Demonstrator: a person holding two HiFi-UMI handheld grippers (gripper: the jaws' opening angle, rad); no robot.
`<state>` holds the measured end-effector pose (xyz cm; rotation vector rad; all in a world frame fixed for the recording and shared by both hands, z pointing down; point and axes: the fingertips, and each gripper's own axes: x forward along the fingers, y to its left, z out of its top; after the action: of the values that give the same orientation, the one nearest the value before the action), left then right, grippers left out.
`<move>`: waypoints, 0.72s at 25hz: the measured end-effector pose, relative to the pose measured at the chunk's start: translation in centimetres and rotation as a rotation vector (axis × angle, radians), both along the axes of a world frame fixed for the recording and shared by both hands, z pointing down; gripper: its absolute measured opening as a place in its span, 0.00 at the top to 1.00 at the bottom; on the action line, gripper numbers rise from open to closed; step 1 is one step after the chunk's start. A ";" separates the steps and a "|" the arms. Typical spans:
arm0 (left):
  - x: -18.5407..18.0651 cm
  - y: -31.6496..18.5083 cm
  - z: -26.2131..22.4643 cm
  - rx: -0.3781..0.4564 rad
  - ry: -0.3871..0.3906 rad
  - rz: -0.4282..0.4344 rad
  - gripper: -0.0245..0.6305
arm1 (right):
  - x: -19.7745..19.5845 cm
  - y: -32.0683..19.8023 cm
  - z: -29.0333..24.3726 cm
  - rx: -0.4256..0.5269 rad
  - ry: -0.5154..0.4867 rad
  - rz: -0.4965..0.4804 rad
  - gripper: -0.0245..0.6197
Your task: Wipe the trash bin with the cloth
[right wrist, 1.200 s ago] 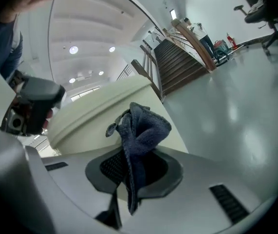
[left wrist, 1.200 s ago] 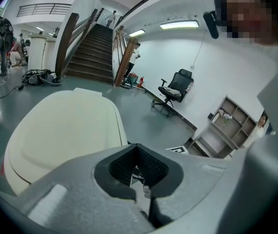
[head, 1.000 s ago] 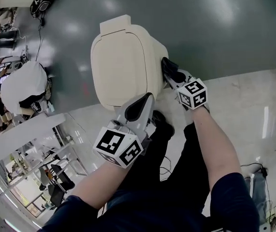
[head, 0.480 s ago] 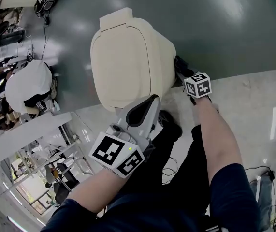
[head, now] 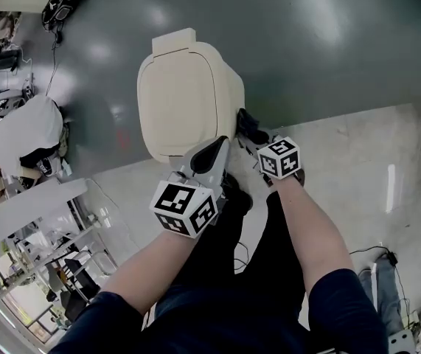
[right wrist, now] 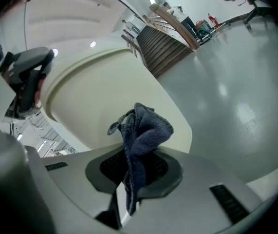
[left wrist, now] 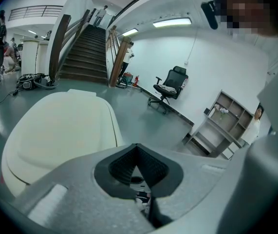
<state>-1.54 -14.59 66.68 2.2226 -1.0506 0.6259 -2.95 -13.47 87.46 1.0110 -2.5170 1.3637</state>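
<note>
My right gripper (right wrist: 138,172) has its jaws clenched on the dark blue cloth (right wrist: 142,128), which bunches up just ahead of them, right at the cream side of the trash bin (head: 188,98); I can't confirm contact. My left gripper (left wrist: 138,165) has its jaws pressed together, empty, with the bin's lid just beyond their tips.

glossy grey floor (head: 343,35), dark staircase (left wrist: 83,52), black office chair (left wrist: 172,84).

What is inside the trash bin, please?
The inside is hidden: the closed lid covers the trash bin. Nothing lies on the lid. The right gripper holds a dark cloth beside the bin's side wall.
</note>
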 end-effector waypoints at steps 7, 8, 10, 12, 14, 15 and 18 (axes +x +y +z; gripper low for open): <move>-0.2 0.8 -0.8 -0.035 0.012 -0.040 0.96 | 0.9 1.6 -9.3 0.045 -0.017 -0.003 0.87; -0.4 1.1 -1.7 -0.027 0.017 -0.039 0.96 | 0.9 1.9 -10.4 0.047 -0.015 -0.009 0.87; -0.7 1.8 -4.0 -0.010 0.036 -0.038 0.96 | 1.1 2.7 -12.6 0.051 -0.002 -0.019 0.87; -1.2 2.6 -6.5 0.007 0.058 -0.040 0.96 | 1.7 3.7 -14.7 0.049 0.023 -0.024 0.87; -2.0 3.7 -9.3 0.028 0.076 -0.034 0.96 | 2.5 5.2 -17.2 0.044 0.059 -0.024 0.87; -2.3 4.5 -10.8 0.038 0.085 -0.027 0.96 | 2.9 6.1 -18.7 0.044 0.078 -0.023 0.87; -2.7 6.8 -15.4 0.072 0.118 0.007 0.96 | 4.2 8.3 -24.4 0.067 0.121 -0.022 0.87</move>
<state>-4.26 -7.80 51.23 2.2963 -1.0200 0.4601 1.21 -5.16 63.06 1.0413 -2.4924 1.1814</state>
